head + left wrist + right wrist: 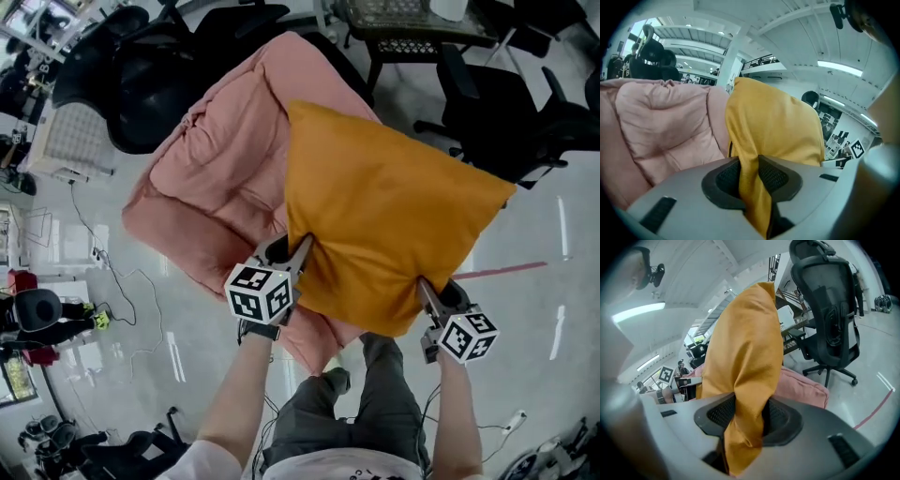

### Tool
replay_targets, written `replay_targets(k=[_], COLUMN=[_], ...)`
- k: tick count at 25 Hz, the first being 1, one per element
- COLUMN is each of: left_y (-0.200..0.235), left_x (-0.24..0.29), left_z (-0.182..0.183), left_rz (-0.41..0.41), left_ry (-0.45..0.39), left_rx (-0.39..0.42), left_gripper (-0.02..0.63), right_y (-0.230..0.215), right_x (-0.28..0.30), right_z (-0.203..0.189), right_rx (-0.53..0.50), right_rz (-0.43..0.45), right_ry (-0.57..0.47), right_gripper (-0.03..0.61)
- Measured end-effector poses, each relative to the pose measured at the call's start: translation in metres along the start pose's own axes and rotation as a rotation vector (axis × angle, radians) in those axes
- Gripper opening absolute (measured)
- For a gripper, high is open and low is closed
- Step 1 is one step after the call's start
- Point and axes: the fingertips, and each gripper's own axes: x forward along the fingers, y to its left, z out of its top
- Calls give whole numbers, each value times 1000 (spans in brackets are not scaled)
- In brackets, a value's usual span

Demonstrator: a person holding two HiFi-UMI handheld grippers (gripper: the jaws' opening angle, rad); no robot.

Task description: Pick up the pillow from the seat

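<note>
Two grippers hold a yellow pillow (384,206) up by its near edge, over a soft pink seat (216,169).

The left gripper (302,246) pinches one near corner and the right gripper (427,291) pinches the other. Each one has yellow cloth squeezed tight between its black pads. The pillow covers part of the seat, and I cannot tell if they touch. Each gripper has a cube (261,292) with black and white square marks. The floor (553,309) is pale and shiny, with a thin red line (502,271) on it. Black office chairs (506,103) stand behind the seat. A thin cable (127,291) lies on the floor at the left.
</note>
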Motion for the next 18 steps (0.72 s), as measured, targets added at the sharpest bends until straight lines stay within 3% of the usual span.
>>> replay_targets(k=[18], left_y=[-79], left_x=[-201], left_z=[217], left_rz=[26], left_ry=[-311], left_rx=[114], left_gripper=[112], right_y=[181], right_x=[-126], right_z=[183], right_rx=[-209], right_rz=[162], right_ry=[-209], right_gripper=[181])
